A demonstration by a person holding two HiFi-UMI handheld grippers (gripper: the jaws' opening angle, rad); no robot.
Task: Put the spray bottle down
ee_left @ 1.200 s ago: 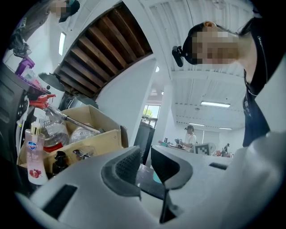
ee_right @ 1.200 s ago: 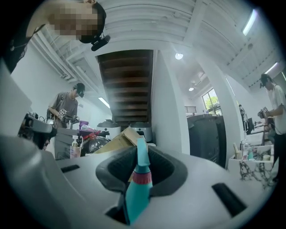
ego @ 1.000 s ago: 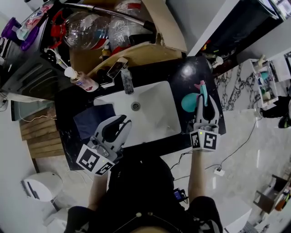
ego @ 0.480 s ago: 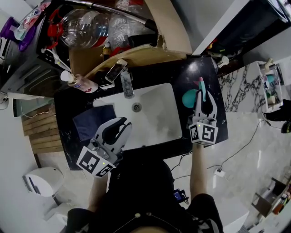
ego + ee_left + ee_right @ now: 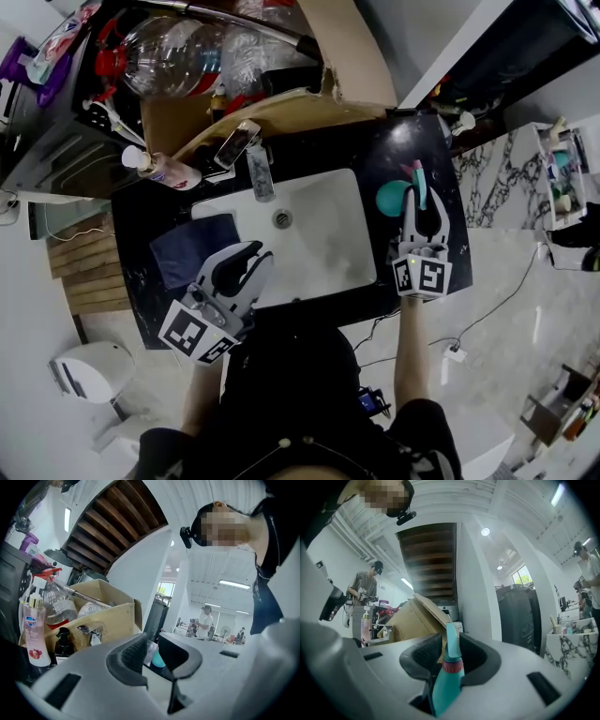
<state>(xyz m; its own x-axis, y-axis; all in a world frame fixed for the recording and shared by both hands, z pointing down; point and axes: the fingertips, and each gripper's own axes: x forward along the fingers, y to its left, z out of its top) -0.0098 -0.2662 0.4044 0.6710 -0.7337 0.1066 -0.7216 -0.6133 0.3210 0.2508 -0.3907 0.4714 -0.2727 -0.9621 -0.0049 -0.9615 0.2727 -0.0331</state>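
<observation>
The teal spray bottle [image 5: 391,202] with a pink nozzle tip stands upright on the black counter [image 5: 375,150], right of the sink. My right gripper [image 5: 424,208] points level at it. In the right gripper view the bottle's neck [image 5: 451,654] stands between the jaws of my right gripper [image 5: 451,651]. Those jaws have just been opening: the neck leans on the right pad and a thin gap shows at the left pad. My left gripper [image 5: 255,253] hovers over the sink's front left corner. Its jaws stand a narrow gap apart around nothing, and the bottle [image 5: 158,660] shows through that gap.
A white sink basin [image 5: 309,234] with a faucet [image 5: 259,171] fills the counter's middle. A dark blue cloth [image 5: 192,248] lies left of it. A pink soap pump bottle [image 5: 161,169] and a cardboard box [image 5: 281,108] of plastic bottles stand behind. A marble shelf [image 5: 553,178] is at right.
My right gripper with the spray bottle has sunk a little toward the counter. The left gripper has hardly shifted.
</observation>
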